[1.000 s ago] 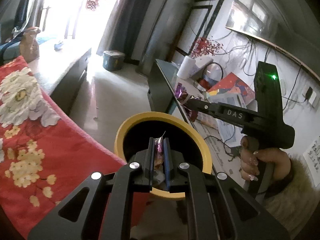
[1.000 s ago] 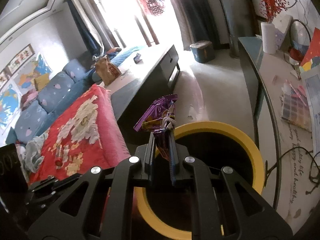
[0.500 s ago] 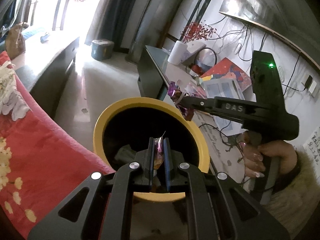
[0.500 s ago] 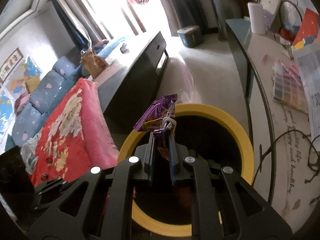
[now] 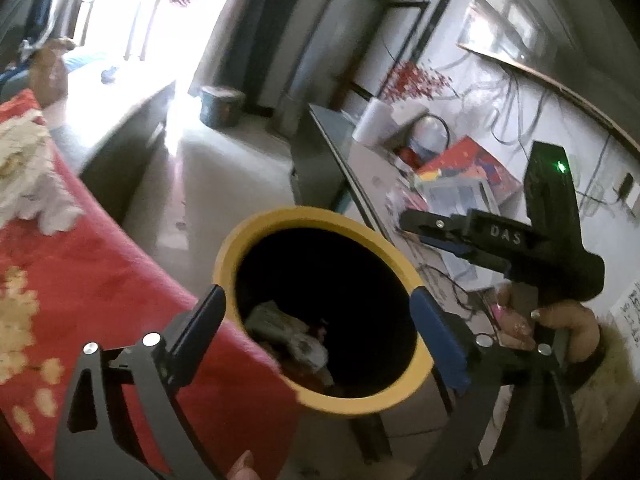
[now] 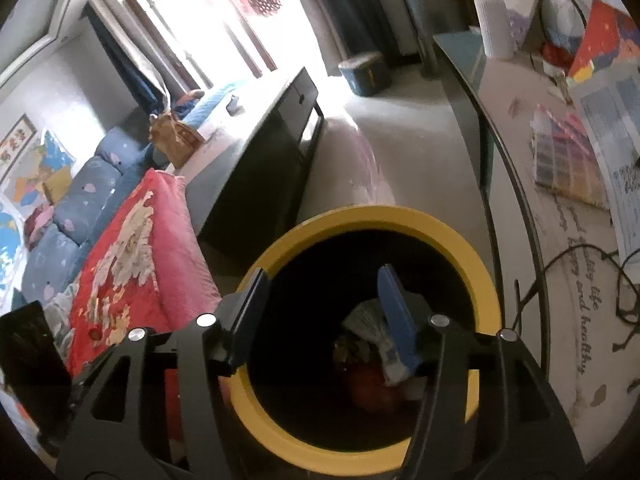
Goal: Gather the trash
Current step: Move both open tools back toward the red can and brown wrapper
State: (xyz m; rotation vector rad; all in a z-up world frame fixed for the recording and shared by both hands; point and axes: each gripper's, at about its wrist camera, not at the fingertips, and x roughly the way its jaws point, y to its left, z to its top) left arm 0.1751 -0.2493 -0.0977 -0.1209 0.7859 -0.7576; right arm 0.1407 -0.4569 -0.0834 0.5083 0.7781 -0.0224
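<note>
A round bin with a yellow rim stands on the floor, with crumpled trash lying in its dark inside. My left gripper hangs over the bin mouth. Its jaws are opening wide and nothing is between them. In the right wrist view my right gripper is over the same yellow rim, above trash. Its jaws are opening too and are empty. The left wrist view shows the right gripper from the side, at the bin's right edge, held by a hand.
A red flowered blanket drapes a blue sofa left of the bin. A dark low cabinet stands behind. A glass-topped desk with papers and cables runs along the right. A small box sits on the far floor.
Both grippers were shut on wrappers, the right one on a purple wrapper. Both jaws have now opened and the wrappers are gone from them. The bin looks closer.
</note>
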